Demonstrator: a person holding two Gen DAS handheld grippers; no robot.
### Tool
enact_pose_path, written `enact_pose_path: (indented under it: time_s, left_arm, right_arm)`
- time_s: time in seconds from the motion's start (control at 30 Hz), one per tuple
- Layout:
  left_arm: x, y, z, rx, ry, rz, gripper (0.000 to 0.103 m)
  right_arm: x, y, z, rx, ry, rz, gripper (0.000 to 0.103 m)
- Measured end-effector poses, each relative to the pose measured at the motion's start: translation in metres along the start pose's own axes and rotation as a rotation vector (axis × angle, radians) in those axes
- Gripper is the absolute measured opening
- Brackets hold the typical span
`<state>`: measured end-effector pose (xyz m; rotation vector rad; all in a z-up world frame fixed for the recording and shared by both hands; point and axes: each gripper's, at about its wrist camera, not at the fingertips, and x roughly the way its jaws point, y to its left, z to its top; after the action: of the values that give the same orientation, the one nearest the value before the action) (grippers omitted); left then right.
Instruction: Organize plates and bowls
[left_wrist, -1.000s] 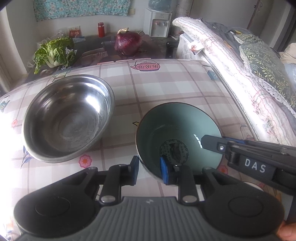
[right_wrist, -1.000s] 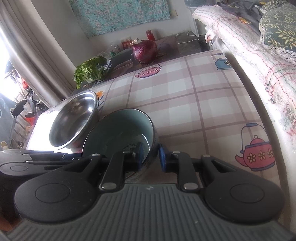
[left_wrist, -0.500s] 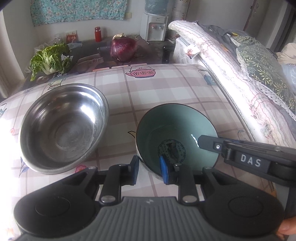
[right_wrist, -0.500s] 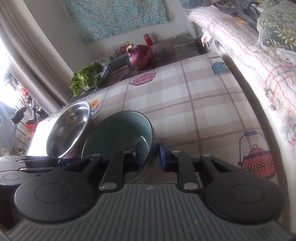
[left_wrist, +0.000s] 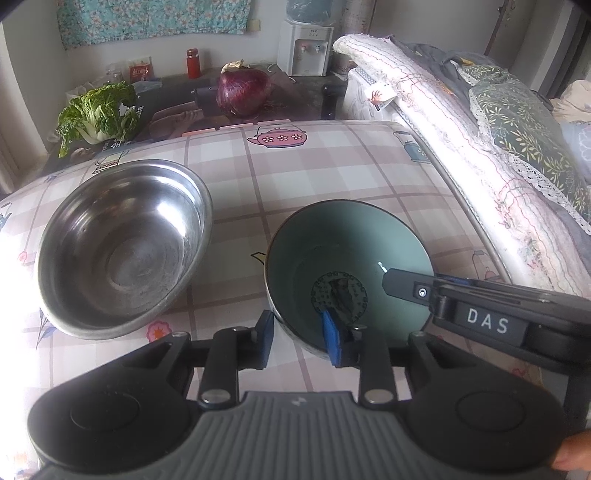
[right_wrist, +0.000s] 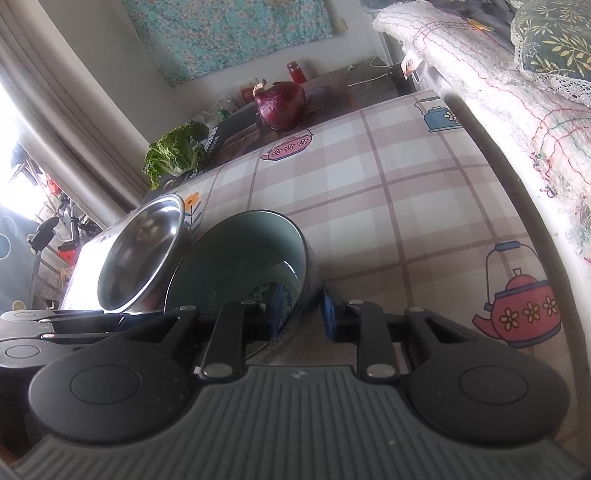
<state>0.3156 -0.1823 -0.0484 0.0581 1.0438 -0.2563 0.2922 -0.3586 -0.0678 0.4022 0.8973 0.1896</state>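
The green bowl (left_wrist: 347, 273) was set on the checked cloth of the bench (left_wrist: 332, 177), toward its near right corner, with the steel bowl (left_wrist: 122, 243) just beside it on the left, the two rims close but apart in the left wrist view.

The left claw (left_wrist: 297, 338) was placed astride the green bowl's near rim: one blue pad (left_wrist: 330, 341) was seen inside the bowl, the other outside its wall. Its jaws were opening, narrowly spread, and a small gap was seen between the outer pad and the wall.

The right claw (right_wrist: 300, 310) was placed astride the bowl's right-hand rim in the same way, one pad (right_wrist: 277, 310) inside and one outside. Its jaws were also opening, kept narrow, and the outer pad was seen clear of the wall. In the left wrist view its black finger was seen reaching over the rim.

A purple cabbage (left_wrist: 242, 92) and leafy greens (left_wrist: 98, 112) were seen beyond the far edge of the bench.
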Motion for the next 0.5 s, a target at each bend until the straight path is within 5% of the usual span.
enact_pose_path:
  time_s: [0.5]
  left_arm:
    - [-0.0012,-0.0066,-0.0016,0.009,-0.007,0.037,0.03]
  right_arm:
    - [0.0015,0.0022,-0.0007,0.005,-0.001,-0.013,0.022]
